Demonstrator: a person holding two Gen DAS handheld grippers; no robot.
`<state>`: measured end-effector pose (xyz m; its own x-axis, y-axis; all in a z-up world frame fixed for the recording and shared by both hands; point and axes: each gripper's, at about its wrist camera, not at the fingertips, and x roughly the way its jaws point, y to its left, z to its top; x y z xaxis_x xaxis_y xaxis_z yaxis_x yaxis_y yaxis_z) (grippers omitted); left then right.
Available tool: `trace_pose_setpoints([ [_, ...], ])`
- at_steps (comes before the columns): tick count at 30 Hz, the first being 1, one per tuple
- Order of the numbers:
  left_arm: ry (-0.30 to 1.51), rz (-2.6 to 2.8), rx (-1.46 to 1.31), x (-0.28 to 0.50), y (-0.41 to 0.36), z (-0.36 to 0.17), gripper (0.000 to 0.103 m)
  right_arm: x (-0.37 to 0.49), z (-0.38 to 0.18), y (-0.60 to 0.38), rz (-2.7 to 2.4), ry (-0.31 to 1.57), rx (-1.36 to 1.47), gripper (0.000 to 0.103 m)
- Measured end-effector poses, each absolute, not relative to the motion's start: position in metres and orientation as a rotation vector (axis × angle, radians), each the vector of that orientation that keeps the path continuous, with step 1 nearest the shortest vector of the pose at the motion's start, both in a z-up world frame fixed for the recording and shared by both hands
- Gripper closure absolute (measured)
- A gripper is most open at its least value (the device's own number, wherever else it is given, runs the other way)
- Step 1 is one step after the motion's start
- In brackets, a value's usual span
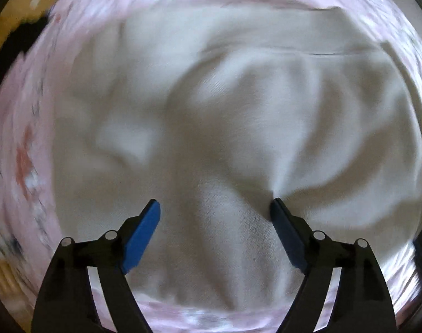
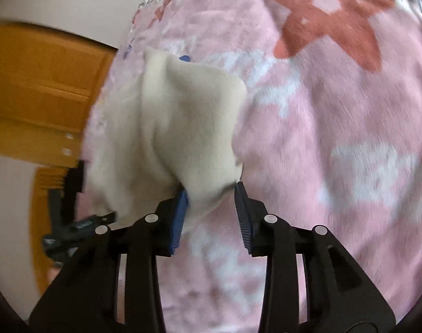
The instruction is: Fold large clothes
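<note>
A cream garment [image 1: 225, 116] lies rumpled on a pink blanket [image 1: 30, 144] and fills the left wrist view. My left gripper [image 1: 215, 208] points straight down over it and is open wide. Its right fingertip [image 1: 276, 208] meets the cloth where creases gather, while the left fingertip [image 1: 154, 208] hovers over flat fabric. In the right wrist view a bunched fold of the cream garment [image 2: 183, 116] rises from between the blue pads of my right gripper [image 2: 211, 191]. Both pads touch the fold, and it is lifted above the blanket.
The pink blanket [image 2: 335, 127] has red stars and white patches and spreads to the right. An orange wooden door [image 2: 42, 83] and a pale wall stand at the left. Dark straps [image 2: 69, 230] hang by the bed's edge. A small blue tip [image 2: 184, 58] peeks out behind the fold.
</note>
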<state>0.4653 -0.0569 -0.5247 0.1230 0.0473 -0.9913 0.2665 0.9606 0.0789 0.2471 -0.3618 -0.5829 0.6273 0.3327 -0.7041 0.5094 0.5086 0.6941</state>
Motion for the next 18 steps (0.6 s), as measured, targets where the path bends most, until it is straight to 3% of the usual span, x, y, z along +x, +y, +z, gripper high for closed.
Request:
trace_pose_setpoints([
  [1,1.396,-0.183,0.321,0.461,-0.06,-0.512,0.026,0.237,-0.578,-0.365,-0.129,0.902,1.098,0.052],
  [6,1.269,-0.236,0.41,0.461,-0.066,-0.466,0.027,0.205,-0.577,-0.365,-0.035,0.83,1.327,0.037],
  [14,1.473,-0.299,0.014,0.497,-0.08,-0.477,0.027,0.226,-0.613,-0.334,0.093,0.773,1.575,0.036],
  [16,1.511,-0.253,-0.066,0.501,-0.078,-0.491,0.031,0.234,-0.619,-0.337,0.076,0.73,1.587,0.034],
  [18,1.546,-0.192,-0.119,0.504,-0.071,-0.508,0.047,0.24,-0.629,-0.345,0.054,0.689,1.632,0.031],
])
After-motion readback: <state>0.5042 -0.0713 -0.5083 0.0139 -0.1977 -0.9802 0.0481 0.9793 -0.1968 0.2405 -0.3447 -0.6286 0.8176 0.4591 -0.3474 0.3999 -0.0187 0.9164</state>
